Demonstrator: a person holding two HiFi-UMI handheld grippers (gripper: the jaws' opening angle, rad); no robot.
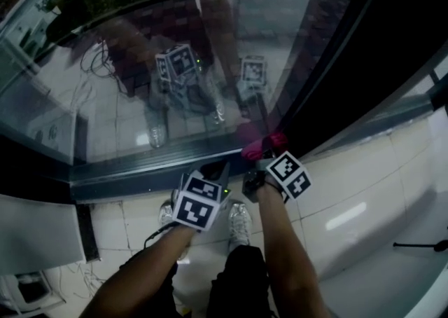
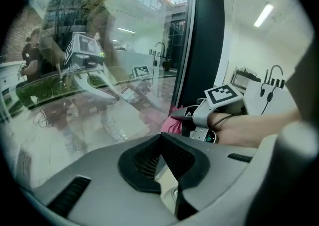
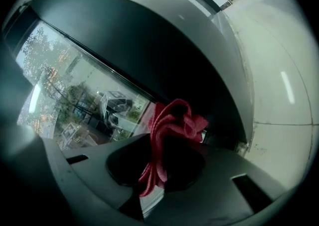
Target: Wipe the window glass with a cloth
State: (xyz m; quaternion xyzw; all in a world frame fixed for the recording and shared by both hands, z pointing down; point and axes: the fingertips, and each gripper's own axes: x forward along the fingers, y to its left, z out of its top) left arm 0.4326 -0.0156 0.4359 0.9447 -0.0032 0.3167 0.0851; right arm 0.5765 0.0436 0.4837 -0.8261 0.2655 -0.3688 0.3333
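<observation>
The window glass (image 1: 140,78) fills the upper head view and reflects both grippers. My right gripper (image 1: 260,157) is shut on a bunched red cloth (image 1: 264,145), held at the pane's lower right corner beside the dark frame. In the right gripper view the red cloth (image 3: 167,135) sticks up from between the jaws of that gripper (image 3: 159,153), with the glass (image 3: 75,95) to the left. My left gripper (image 1: 221,169) hovers just left of the right one, near the bottom rail. Its jaws (image 2: 162,145) are shut with nothing in them. The left gripper view catches the right gripper (image 2: 202,115) and the cloth (image 2: 172,124).
A dark bottom rail (image 1: 133,169) and a dark upright post (image 1: 336,64) border the pane. White floor tiles (image 1: 350,218) lie below, with the person's shoes (image 1: 239,222). A white cabinet (image 1: 35,232) stands at lower left; a thin stand leg (image 1: 420,245) shows at right.
</observation>
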